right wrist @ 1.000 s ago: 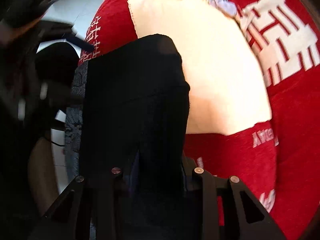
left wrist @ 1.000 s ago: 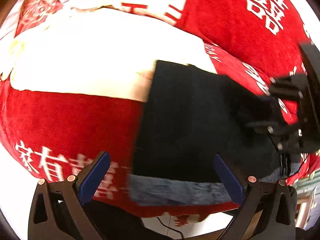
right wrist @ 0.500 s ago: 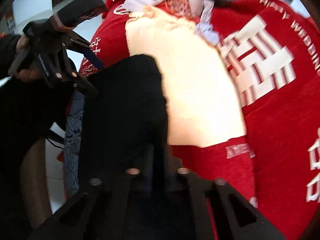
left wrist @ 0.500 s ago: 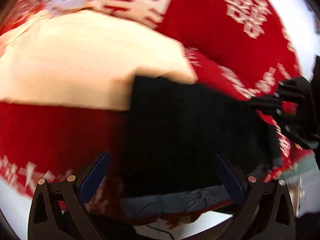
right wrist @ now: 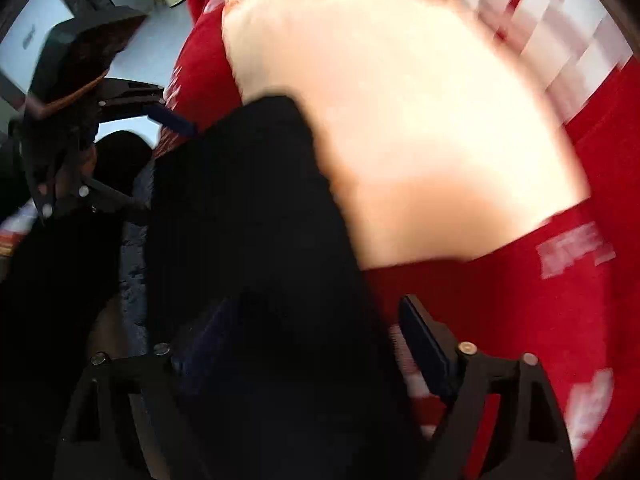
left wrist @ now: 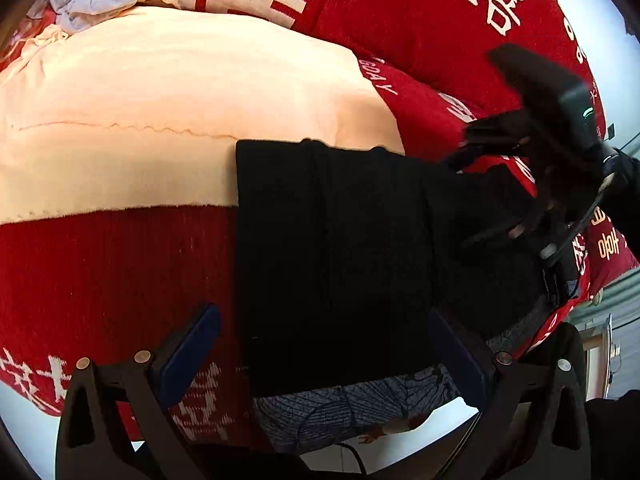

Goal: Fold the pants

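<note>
The black pants [left wrist: 332, 264] lie folded into a rectangle on the red blanket [left wrist: 104, 272], their far edge on its cream patch [left wrist: 168, 112]. My left gripper [left wrist: 324, 344] hangs open above the pants' near edge, its blue pads wide apart and pressing on nothing. Over the pants' right end is my right gripper [left wrist: 480, 188], fingers spread. In the blurred right wrist view the pants [right wrist: 248, 216] run up between the right gripper's [right wrist: 316, 340] opening jaws, and the pads do not press on the cloth. The left gripper [right wrist: 148, 160] shows at upper left.
A grey-blue patterned cloth [left wrist: 360, 408] sticks out under the pants at the blanket's near edge. A heap of pale clothes [left wrist: 96, 0] lies at the far left corner. Pale floor [left wrist: 24, 432] shows beyond the blanket's edge. A dark sleeve [right wrist: 48, 280] fills the right view's left side.
My right gripper was shut on the pants' fold; it has let go, opened wide and shifted fast. The pants now lie flat. The left gripper stays open in nearly the same place.
</note>
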Demonstrator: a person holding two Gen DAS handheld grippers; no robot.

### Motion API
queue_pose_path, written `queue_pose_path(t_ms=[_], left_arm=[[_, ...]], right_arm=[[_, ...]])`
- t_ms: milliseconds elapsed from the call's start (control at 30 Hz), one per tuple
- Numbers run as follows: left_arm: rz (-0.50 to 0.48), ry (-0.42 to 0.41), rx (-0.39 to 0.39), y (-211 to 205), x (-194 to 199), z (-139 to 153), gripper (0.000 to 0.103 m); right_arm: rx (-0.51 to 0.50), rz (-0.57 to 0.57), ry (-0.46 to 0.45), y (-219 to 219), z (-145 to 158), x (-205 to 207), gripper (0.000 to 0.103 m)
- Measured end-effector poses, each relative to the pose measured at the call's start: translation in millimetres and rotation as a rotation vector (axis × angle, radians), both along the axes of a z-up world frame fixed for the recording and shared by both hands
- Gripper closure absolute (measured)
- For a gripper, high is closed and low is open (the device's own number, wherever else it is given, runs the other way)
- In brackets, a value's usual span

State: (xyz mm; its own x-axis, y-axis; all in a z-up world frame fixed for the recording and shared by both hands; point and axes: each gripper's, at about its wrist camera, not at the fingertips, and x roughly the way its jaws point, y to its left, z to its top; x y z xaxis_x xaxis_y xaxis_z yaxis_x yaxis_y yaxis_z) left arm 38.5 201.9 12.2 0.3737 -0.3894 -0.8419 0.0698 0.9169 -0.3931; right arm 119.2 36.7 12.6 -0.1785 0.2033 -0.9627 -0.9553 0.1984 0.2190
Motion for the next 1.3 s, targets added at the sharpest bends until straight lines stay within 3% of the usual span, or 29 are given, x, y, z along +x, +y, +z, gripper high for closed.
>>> queue_pose_path(t_ms=[67, 200, 300, 367, 533, 700, 800, 867, 933, 967, 1000, 1033, 1100, 1200, 1300], left_arm=[[-0.001, 0.002, -0.009, 0.0, 3.6, -0.8, 0.000], [-0.020, -0.001, -0.022, 1.9, 5.9, 0.0, 0.000], [-0.045, -0.012, -0.031, 3.5, 5.0, 1.2, 0.000], [-0.070, -0.021, -0.040, 3.5, 6.7, 1.8, 0.000], [-0.132, -0.053, -0.160, 9.9, 7.4, 4.6, 0.000], [-0.274, -0.039, -0.219, -23.7, 22.3, 4.2, 0.000], [-0.330, -0.030, -0.234, -45.5, 26.3, 7.9, 0.000], [-0.323, -0.037, -0.181, -55.0, 23.4, 13.0, 0.013], [-0.290, -0.021, -0.055, -58.7, 21.9, 11.2, 0.060], [-0.261, 0.010, -0.020, -56.0, 23.8, 7.9, 0.066], [-0.242, 0.033, -0.039, -51.9, 25.5, 6.2, 0.076], [-0.216, 0.065, -0.064, -47.6, 27.5, 5.4, 0.077], [-0.207, 0.073, -0.032, -52.4, 26.5, 8.4, 0.077], [-0.222, 0.050, 0.063, -70.8, 20.3, 19.9, 0.078], [-0.219, 0.046, 0.070, -79.9, 20.6, 29.4, 0.080]], right_arm=[[0.012, 0.062, 0.001, 11.8, -1.5, -5.1, 0.019], [-0.003, 0.147, -0.024, 23.2, 9.8, -17.9, 0.062], [0.048, 0.204, -0.128, 11.5, 35.7, -38.2, 0.074], [0.103, 0.248, -0.202, 0.5, 54.4, -59.0, 0.076], [0.188, 0.299, -0.352, -25.1, 83.0, -96.2, 0.077], [0.220, 0.319, -0.363, -28.3, 88.5, -102.4, 0.077], [0.182, 0.283, -0.367, -18.0, 72.9, -93.2, 0.077], [0.159, 0.240, -0.360, -14.2, 62.6, -75.2, 0.076], [0.140, 0.176, -0.334, -11.1, 52.0, -60.7, 0.067], [0.132, 0.140, -0.326, -9.9, 48.3, -55.3, 0.065], [0.128, 0.115, -0.314, -9.5, 46.1, -51.6, 0.058], [0.119, 0.084, -0.327, -9.4, 44.6, -48.8, 0.049], [0.106, 0.055, -0.369, -13.0, 45.8, -45.6, 0.039], [0.114, 0.016, -0.407, -37.9, 61.1, -49.4, 0.036], [0.090, 0.026, -0.348, -76.5, 71.1, -59.3, 0.036]])
